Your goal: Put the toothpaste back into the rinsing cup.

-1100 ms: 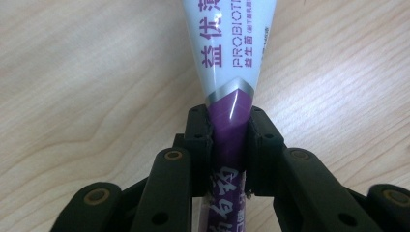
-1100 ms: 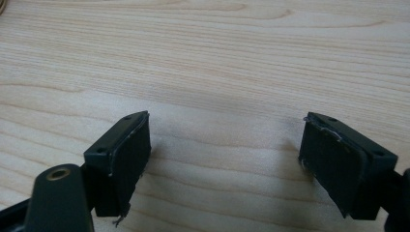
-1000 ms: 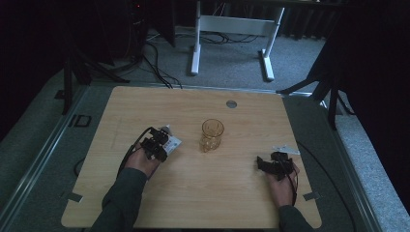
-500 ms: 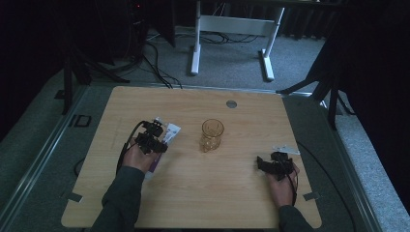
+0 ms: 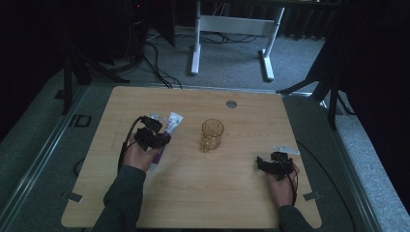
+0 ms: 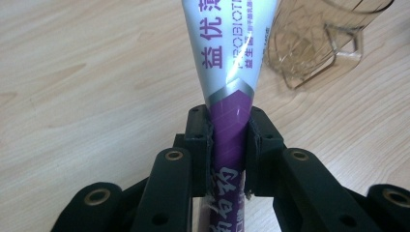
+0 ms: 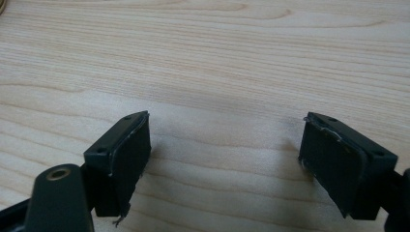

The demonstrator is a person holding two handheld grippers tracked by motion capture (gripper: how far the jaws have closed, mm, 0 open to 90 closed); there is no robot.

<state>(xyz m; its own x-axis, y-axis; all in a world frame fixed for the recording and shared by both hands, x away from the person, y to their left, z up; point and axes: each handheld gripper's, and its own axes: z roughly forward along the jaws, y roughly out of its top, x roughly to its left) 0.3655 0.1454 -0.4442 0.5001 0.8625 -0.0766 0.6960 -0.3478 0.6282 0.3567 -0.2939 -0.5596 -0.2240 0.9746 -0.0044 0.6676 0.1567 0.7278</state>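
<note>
A white and purple toothpaste tube (image 6: 227,58) is clamped at its purple end between the jaws of my left gripper (image 6: 231,140). In the high view the left gripper (image 5: 161,137) sits at the table's left middle, and the tube (image 5: 173,121) points away toward the far side. An amber glass mug (image 5: 212,134) stands upright at the table's centre, to the right of the tube and apart from it; the mug (image 6: 314,43) is close by in the left gripper view. My right gripper (image 5: 269,165) rests low at the front right, open, with bare wood between its pads (image 7: 130,159).
The wooden table (image 5: 203,193) has a round grey grommet (image 5: 231,104) near its far edge. A small clear wrapper-like piece (image 5: 286,149) lies just beyond the right hand. Beyond the table, white desk legs (image 5: 196,43) and cables stand on grey carpet.
My left gripper has carried the tube a little toward the far side of the table, its white end now pointing farther away. The right gripper and the mug have stayed put.
</note>
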